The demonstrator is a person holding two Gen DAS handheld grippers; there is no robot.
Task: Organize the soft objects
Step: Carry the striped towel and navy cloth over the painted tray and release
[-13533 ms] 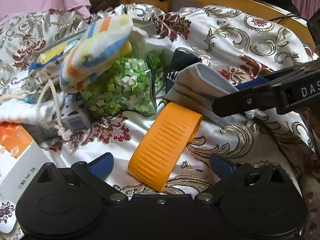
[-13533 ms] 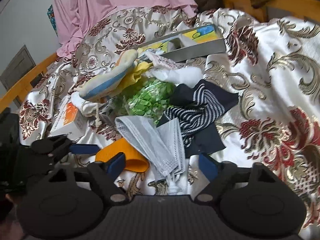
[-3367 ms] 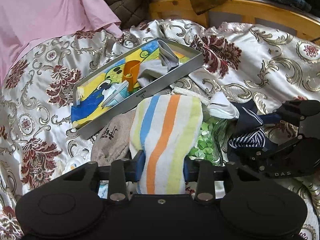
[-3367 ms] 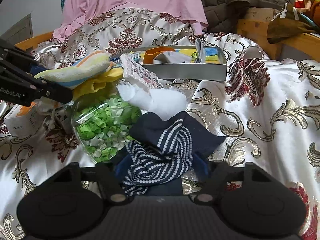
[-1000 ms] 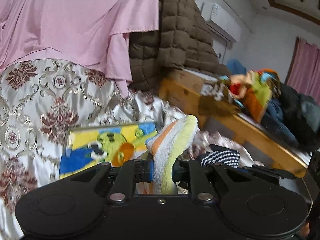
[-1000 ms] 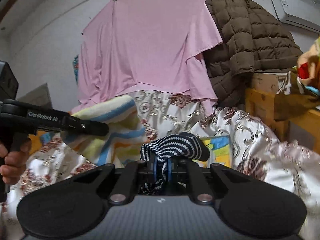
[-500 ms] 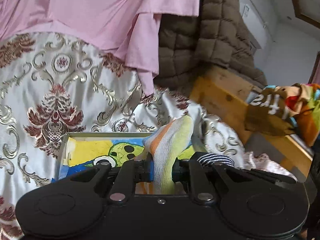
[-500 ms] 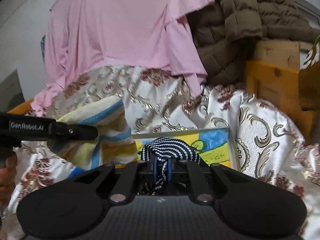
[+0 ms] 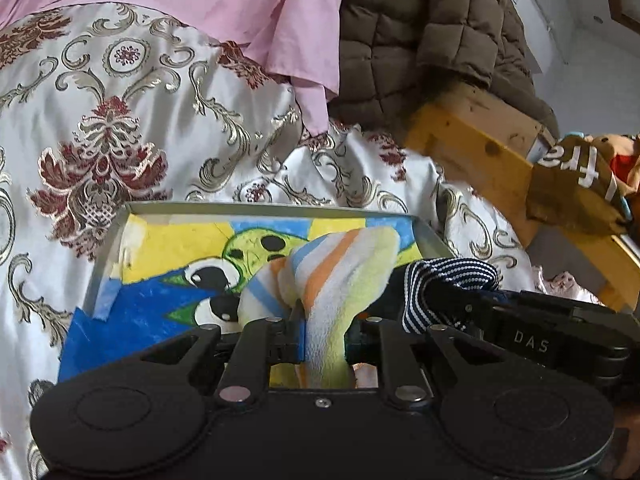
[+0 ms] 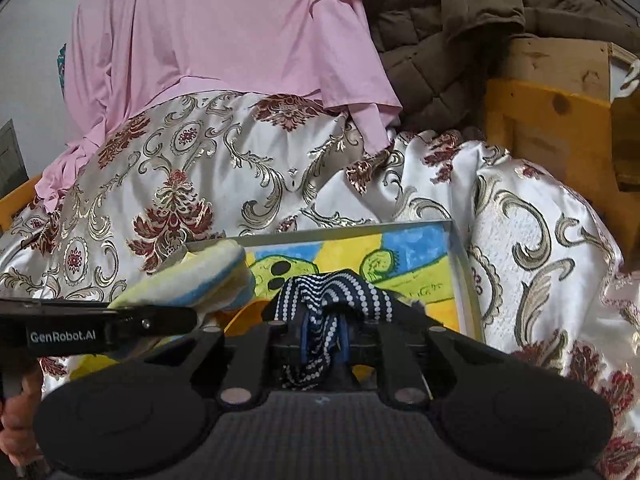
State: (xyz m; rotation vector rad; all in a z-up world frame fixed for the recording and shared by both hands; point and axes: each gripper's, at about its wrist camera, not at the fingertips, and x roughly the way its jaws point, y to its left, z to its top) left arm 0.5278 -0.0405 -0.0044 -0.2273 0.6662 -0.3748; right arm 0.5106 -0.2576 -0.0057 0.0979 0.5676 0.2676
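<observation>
A grey metal tray with a cartoon picture on its floor lies on the brocade bedspread. My left gripper holds a towel striped in yellow, orange and blue over the tray's near half; its jaws are opening, with the pads still on the cloth. My right gripper holds a navy sock with white dots over the tray; its jaws are opening too, the sock still between the pads. The two grippers sit side by side, the left gripper and the towel to the left of the sock.
An orange band peeks out in the tray under the towel. Behind the tray the bedspread rises to a hanging pink cloth and a brown quilted jacket. A wooden bed frame runs along the right. A hand grips the left handle.
Both grippers have come down and forward with their cloths, from high above the bed to just over the tray. The tray now fills the lower middle of both views.
</observation>
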